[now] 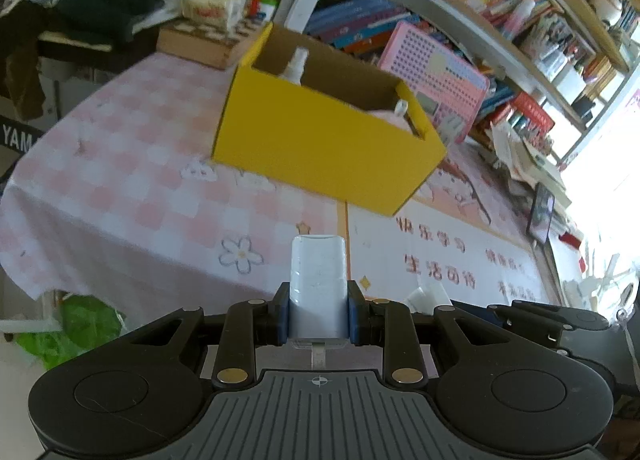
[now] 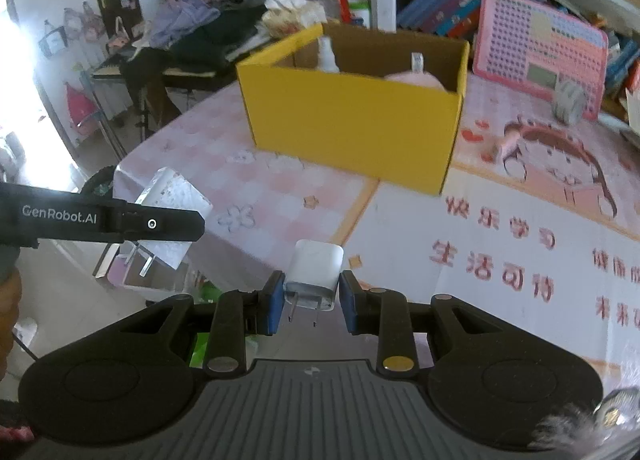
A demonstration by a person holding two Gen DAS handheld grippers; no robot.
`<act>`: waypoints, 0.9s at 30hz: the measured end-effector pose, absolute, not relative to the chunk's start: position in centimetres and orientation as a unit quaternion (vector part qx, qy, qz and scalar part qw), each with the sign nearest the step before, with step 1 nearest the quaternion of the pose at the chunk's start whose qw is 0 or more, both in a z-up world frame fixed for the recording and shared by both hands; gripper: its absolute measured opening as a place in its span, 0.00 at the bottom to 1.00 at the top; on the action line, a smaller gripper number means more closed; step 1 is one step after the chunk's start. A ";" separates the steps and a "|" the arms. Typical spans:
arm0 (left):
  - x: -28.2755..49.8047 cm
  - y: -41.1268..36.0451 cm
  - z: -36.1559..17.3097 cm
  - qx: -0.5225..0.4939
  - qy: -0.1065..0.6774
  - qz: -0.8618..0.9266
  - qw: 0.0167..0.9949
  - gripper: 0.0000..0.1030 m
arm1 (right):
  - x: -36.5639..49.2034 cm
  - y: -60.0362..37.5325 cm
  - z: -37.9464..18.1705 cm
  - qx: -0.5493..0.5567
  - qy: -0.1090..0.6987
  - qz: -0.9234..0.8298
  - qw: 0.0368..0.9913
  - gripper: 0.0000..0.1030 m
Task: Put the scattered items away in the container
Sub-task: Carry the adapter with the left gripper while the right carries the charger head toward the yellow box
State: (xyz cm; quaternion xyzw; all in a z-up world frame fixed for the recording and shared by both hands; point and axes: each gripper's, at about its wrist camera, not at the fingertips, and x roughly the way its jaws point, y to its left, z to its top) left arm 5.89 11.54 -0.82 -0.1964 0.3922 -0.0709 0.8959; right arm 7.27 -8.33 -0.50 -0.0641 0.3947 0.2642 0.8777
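Note:
A yellow cardboard box [image 1: 320, 140] stands on the pink checked tablecloth, ahead of both grippers; it also shows in the right wrist view [image 2: 352, 120]. Inside it are a white spray bottle [image 1: 298, 64], a pink soft item [image 2: 414, 80] and a small clear cap. My left gripper [image 1: 318, 310] is shut on a white charger block [image 1: 318, 280], held above the table's near edge. My right gripper [image 2: 312, 298] is shut on a smaller white plug adapter [image 2: 314, 272], prongs pointing toward the camera. The left gripper with its charger [image 2: 172, 196] appears at the left of the right wrist view.
A pink perforated board [image 2: 540, 56] leans against bookshelves behind the box. A roll of tape [image 2: 568, 102] sits by it. A wooden board with a tissue pack [image 1: 212, 8] lies at the back left. Papers pile at the right edge [image 1: 520, 156]. A cartoon mat [image 2: 500, 240] covers the table's right half.

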 end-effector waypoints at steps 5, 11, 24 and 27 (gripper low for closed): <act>6.1 12.3 0.4 -0.202 0.371 -0.073 0.904 0.25 | 7.5 -7.9 1.0 -0.071 0.366 0.269 0.888 0.27; 6.5 12.6 2.4 -0.204 0.341 -0.084 0.914 0.25 | 8.4 -7.8 3.2 -0.057 0.339 0.269 0.900 0.27; 10.8 12.7 7.5 -0.196 0.265 -0.112 0.938 0.25 | 12.2 -7.8 9.2 -0.028 0.264 0.270 0.926 0.27; 12.1 12.3 8.4 -0.187 0.252 -0.118 0.942 0.25 | 13.5 -8.0 10.0 -0.026 0.252 0.267 0.930 0.27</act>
